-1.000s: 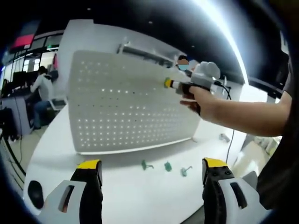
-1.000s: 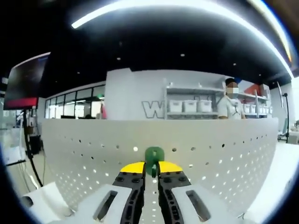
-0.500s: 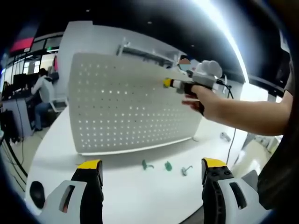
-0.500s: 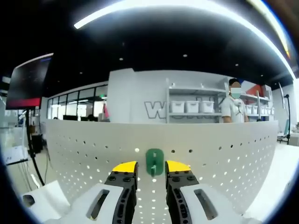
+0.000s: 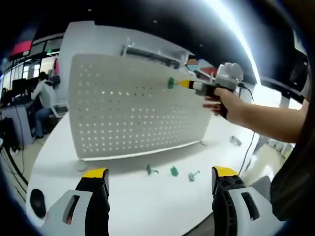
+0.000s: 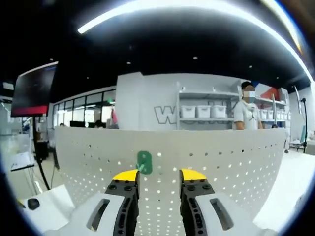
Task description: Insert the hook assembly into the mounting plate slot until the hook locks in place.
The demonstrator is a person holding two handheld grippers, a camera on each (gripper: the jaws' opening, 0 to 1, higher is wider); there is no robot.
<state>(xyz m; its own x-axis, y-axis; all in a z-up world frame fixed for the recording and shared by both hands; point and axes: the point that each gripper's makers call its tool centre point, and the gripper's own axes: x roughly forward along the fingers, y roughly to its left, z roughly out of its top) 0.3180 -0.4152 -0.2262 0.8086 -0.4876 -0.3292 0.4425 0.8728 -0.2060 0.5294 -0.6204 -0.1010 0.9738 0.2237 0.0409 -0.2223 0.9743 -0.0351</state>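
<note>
- Since a second ago the right gripper (image 6: pixel 158 175) has let go of the green hook (image 6: pixel 144 162): its jaws, then pinched on it, now stand apart with nothing between them.
- That hook sits on the white pegboard (image 6: pixel 236 162), just off the left jaw tip.
- Left gripper (image 5: pixel 160 178) hangs over the bench (image 5: pixel 138 196), jaws spread wide and holding nothing.
- Three spare green hooks (image 5: pixel 172 171) lie on the bench below the pegboard.
- White bins (image 6: pixel 202 111) fill a far shelf; I can't see their contents.

A seated person (image 5: pixel 43 93) works at the left edge of the left gripper view. In the right gripper view, a dark screen (image 6: pixel 34 89) hangs upper left, shelves with white bins (image 6: pixel 201 111) stand centre, and a standing person (image 6: pixel 244 114) is at right.
</note>
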